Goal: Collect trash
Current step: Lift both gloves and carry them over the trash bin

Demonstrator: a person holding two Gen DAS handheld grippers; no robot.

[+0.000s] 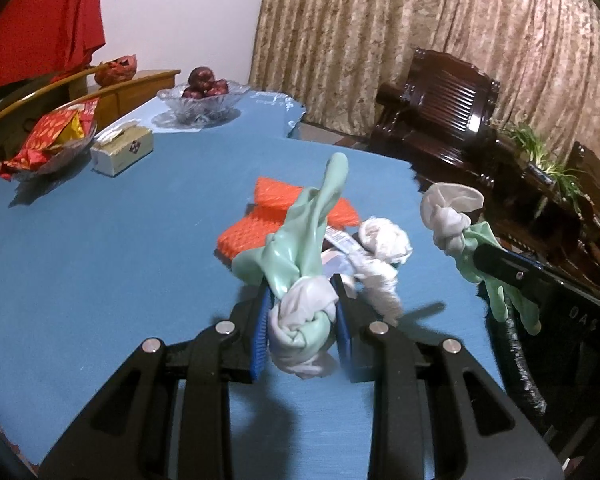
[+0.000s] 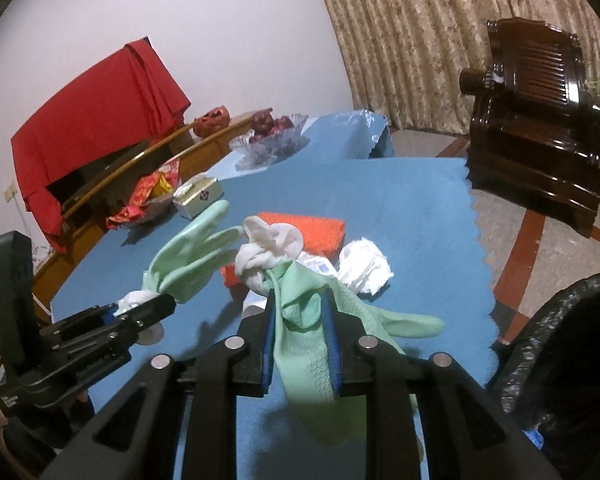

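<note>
Two sets of jaws are closed, each on a limp mint-green rubber glove with a white knotted cuff. My left gripper [image 1: 302, 330] pinches one mint-green rubber glove [image 1: 300, 264] at its knotted cuff, fingers of the glove standing up over the desk. My right gripper [image 2: 300, 340] clamps the second mint-green rubber glove [image 2: 312, 340] across its palm, cuff forward, fingers drooping to the right.

Both gloves look light, soft and floppy, probably a bit slick; I judge the knotted cuff the surest place to hold, since it bunches thick between the pads.

On the blue-covered desk [image 1: 100, 260] just beyond lie an orange mesh sponge [image 1: 256, 224], a crumpled white tissue wad [image 2: 364, 266] and a small printed wrapper [image 1: 340, 240], likely trash yet to collect. Farther back stand a tissue box [image 1: 122, 150], a glass bowl of dark red fruit [image 1: 202, 98] and a glass dish of red snack packets [image 1: 52, 140]. The black-lined bin [image 2: 560, 340] sits off the desk's right edge; nothing seems to block the way to it.
</note>
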